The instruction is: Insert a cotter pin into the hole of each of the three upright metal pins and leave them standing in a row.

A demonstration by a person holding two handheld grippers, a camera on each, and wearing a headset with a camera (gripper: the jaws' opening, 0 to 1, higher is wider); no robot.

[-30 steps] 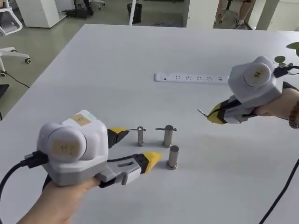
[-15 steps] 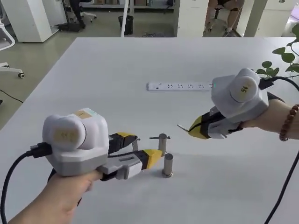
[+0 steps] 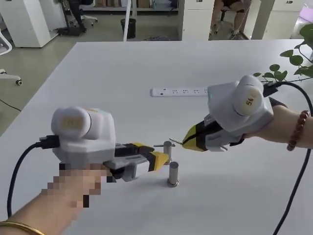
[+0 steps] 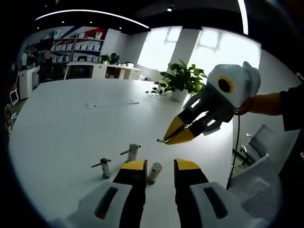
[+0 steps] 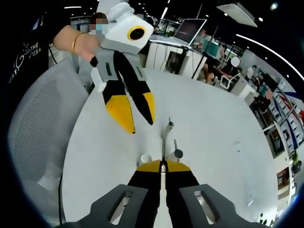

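Note:
Three upright metal pins stand close together on the white table [image 3: 98, 78]. Two carry cotter pins [image 4: 105, 167] [image 4: 133, 152]; the third pin [image 3: 172, 174] [image 4: 154, 172] is bare. My left gripper [image 3: 151, 152] [image 4: 159, 166] is open, and the bare pin stands just ahead of the gap between its jaws. My right gripper [image 3: 190, 139] [image 5: 163, 164] is shut on a thin cotter pin [image 5: 163, 149] that points left. The cotter pin's tip [image 3: 173, 141] hovers just above the pins. In the head view the left gripper hides one pin.
A white power strip [image 3: 178, 91] lies farther back on the table. Plant leaves [image 3: 293, 63] reach in at the right edge. Black cables trail from both grippers. Office chairs and cabinets stand beyond the table's far edge.
The left gripper has moved right, up to the pins. The right gripper has carried the cotter pin left and down, closer to the pins. The head camera has shifted too.

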